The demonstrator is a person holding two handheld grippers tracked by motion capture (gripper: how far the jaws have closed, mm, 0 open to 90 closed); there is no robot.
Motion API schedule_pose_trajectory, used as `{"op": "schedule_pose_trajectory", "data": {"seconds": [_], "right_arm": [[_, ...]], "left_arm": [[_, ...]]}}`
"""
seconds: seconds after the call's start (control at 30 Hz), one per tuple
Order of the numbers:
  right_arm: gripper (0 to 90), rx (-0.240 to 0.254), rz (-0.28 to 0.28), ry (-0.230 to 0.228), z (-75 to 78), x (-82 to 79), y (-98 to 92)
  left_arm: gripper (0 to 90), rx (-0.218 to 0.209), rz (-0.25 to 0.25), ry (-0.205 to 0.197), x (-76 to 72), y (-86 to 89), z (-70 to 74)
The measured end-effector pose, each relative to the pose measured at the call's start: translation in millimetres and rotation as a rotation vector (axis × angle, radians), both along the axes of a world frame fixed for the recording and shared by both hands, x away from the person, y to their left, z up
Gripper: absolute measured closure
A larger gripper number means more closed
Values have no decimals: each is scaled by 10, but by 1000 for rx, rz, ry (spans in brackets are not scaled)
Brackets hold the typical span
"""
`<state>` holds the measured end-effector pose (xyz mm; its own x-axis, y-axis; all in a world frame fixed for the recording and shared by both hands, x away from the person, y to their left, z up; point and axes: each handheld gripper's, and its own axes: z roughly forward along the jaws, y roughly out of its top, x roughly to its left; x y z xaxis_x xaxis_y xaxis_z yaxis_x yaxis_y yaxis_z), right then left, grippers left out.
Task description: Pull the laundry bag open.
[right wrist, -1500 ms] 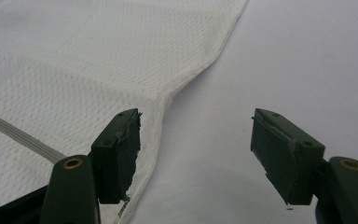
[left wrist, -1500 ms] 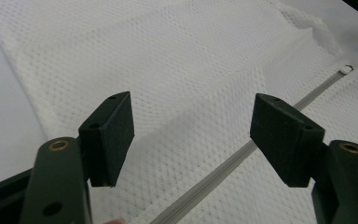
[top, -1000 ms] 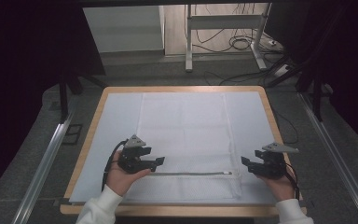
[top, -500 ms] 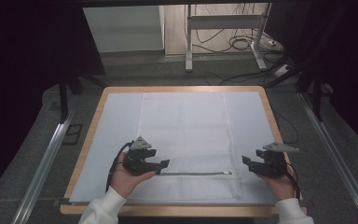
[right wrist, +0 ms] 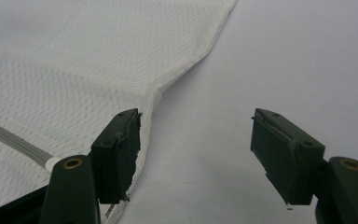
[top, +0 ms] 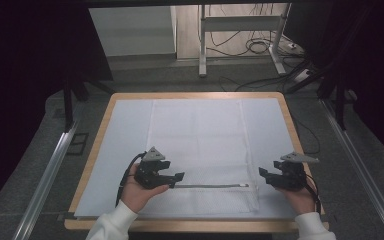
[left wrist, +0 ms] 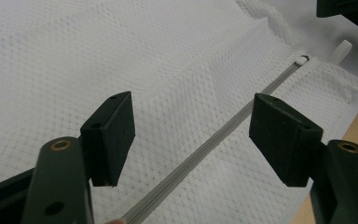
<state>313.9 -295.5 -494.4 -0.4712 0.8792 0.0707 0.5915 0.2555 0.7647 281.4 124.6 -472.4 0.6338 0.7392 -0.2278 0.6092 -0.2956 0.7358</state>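
Note:
A white mesh bag [top: 200, 140] lies flat on the table. A grey zipper [top: 210, 186] runs across it near the front edge. My left gripper [top: 181, 178] hovers at the zipper's left end, open and empty. In the left gripper view the zipper [left wrist: 214, 140] passes under the gap of this gripper [left wrist: 193, 135] and ends at a white pull [left wrist: 300, 59]. My right gripper [top: 261, 175] is open just right of the zipper's right end. In the right gripper view, that gripper [right wrist: 196, 149] straddles the bag's hemmed edge [right wrist: 186, 70], with bare mat under its right jaw.
A pale mat [top: 125, 145] covers the wooden table [top: 190, 225]. Metal rails [top: 50, 170] flank the table on both sides. A desk frame [top: 240, 40] and cables [top: 260, 47] stand on the floor beyond the far edge.
My left gripper has shifted a little to the right and nearer, up to the zipper's left end. The right gripper and the bag have stayed put.

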Motion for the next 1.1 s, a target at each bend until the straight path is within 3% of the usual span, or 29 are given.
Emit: {"op": "schedule_pose_trajectory", "data": {"seconds": [1.1], "right_arm": [[324, 8, -34, -20, 9, -17, -71]], "left_arm": [[340, -9, -100, 45, 93, -748, -19]]}}
